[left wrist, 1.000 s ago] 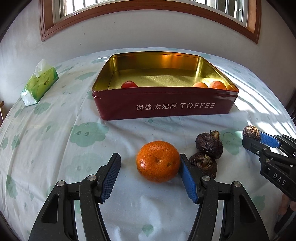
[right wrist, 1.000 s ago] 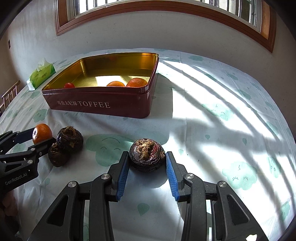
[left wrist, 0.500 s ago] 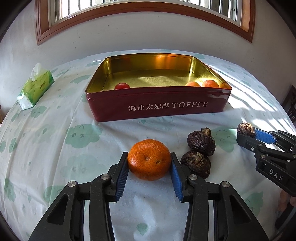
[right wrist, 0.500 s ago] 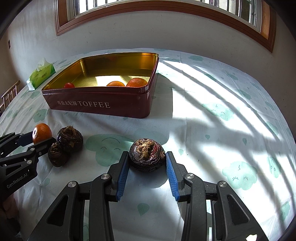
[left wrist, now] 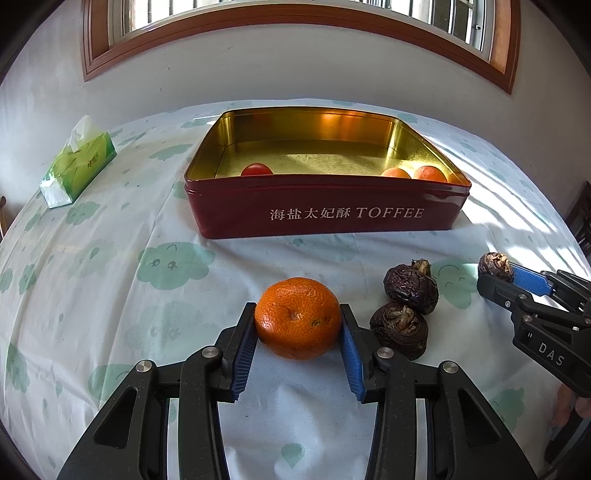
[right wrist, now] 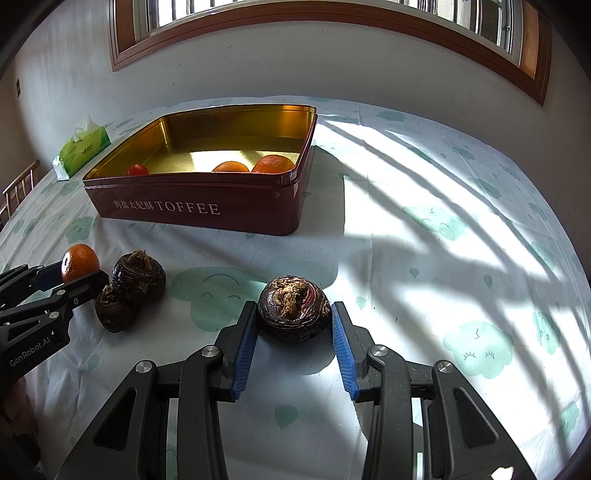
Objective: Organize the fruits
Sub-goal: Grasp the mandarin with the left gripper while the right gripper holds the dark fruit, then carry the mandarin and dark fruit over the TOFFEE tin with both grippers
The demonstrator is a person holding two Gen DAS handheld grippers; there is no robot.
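Left gripper (left wrist: 297, 332) closed on tangerine (left wrist: 297, 318).

I see a green tissue pack (left wrist: 78, 162) far left on the tablecloth (left wrist: 110, 280), white tissue sticking out the top, well apart from everything else. The cloth is white with pale green cloud faces; sunlit stripes fall across its right side. Behind, a white wall (right wrist: 332, 66) and a wood-framed window (left wrist: 295, 14). A wooden chair back (right wrist: 18, 184) peeks in at left edge.
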